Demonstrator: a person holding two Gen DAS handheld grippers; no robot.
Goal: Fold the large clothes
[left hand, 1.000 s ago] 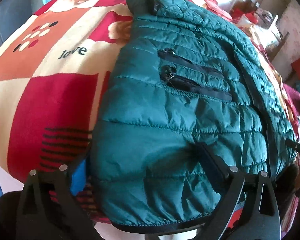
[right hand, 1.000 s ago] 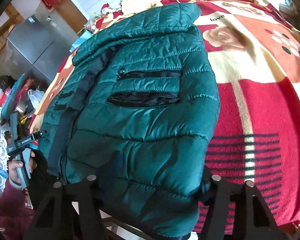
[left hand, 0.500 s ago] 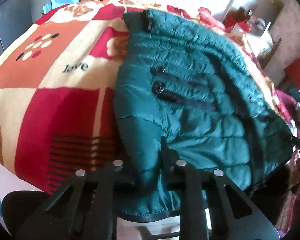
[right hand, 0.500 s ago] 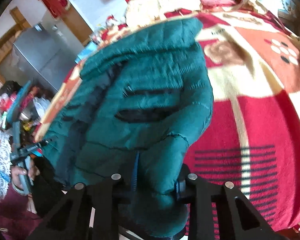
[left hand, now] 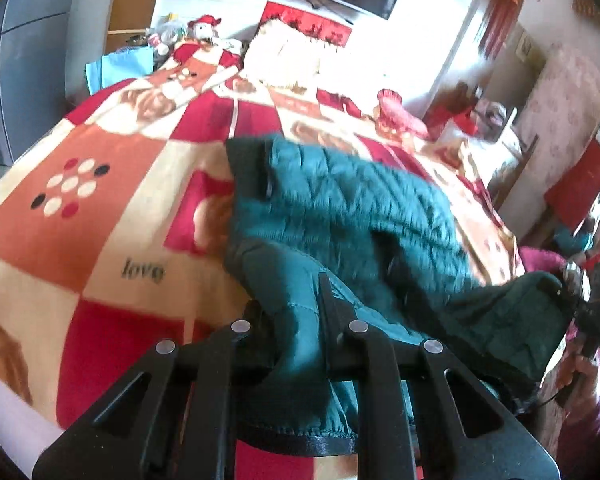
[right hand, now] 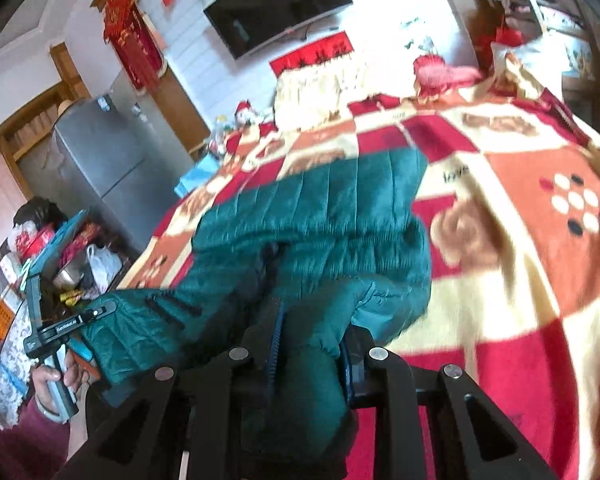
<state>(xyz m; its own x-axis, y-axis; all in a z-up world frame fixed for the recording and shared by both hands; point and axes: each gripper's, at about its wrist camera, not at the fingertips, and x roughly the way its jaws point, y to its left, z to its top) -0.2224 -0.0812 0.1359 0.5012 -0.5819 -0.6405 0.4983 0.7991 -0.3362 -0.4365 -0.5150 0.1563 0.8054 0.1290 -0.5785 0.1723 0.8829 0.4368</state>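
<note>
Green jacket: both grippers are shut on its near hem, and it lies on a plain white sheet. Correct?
One thing is wrong: the green jacket lies on a red, orange and cream checked blanket, as the left wrist view shows. The left gripper and right gripper do clamp its hem.

A wide bed carries everything here, covered by a plush blanket patterned in red, orange and cream squares, with brown bear figures, dot clusters and the word "love". A quilted teal puffer jacket lies across it, its near hem raised off the cover. At the far end rest a cream fringed pillow and a small pink ruffled cushion.
</note>
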